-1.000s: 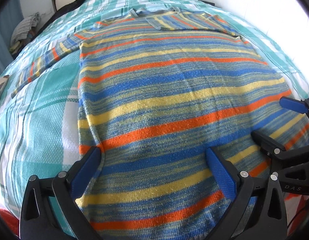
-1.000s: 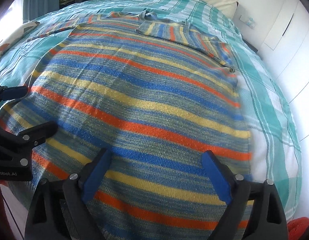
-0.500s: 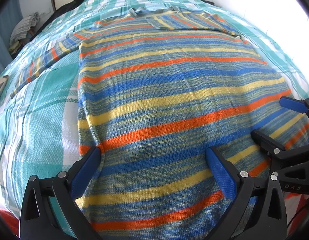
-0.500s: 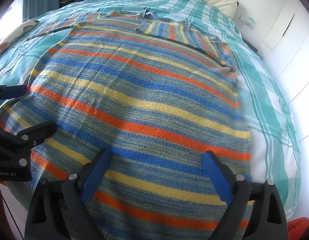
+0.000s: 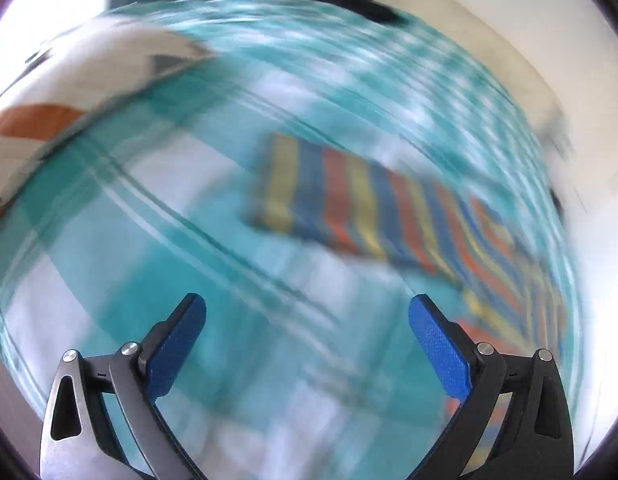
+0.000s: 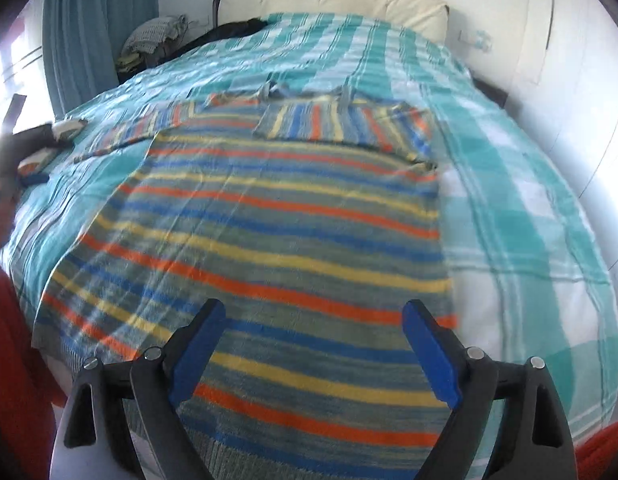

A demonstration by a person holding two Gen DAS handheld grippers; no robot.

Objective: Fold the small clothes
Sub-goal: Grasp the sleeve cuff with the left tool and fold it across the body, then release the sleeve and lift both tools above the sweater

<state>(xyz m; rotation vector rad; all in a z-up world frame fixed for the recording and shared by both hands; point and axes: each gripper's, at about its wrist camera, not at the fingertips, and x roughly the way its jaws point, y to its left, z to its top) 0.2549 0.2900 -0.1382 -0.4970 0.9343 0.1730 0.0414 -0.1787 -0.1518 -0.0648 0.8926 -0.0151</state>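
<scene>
A bed (image 6: 529, 208) covered with a teal-and-white checked bedspread fills both views; at its far end, toward twelve o'clock in the right wrist view, stands a cream padded headboard (image 6: 333, 4), with white walls to the right. A teal curtain (image 6: 93, 28) hangs at about ten o'clock, and beside it a heap of clothes (image 6: 153, 40) and something dark lie at the bed's far left corner. The striped sweater (image 6: 269, 240) lies flat across the middle of the bed, knitted in bands of orange, yellow, blue and grey-green, its hem nearest the camera and its neck toward twelve o'clock. One sleeve (image 6: 341, 126) is folded over the chest at about one o'clock; the other sleeve (image 5: 361, 208) stretches out over the bedspread toward ten o'clock, its cuff end blurred in the left wrist view. The right claw (image 6: 313, 344) hovers over the hem with its blue pads spread wide, having just been closing a little, and nothing pinched between them. The left claw (image 5: 307, 336) also stands wide open and empty, over bare bedspread, with the outstretched sleeve at about one o'clock from it. That view is heavily smeared by motion.
</scene>
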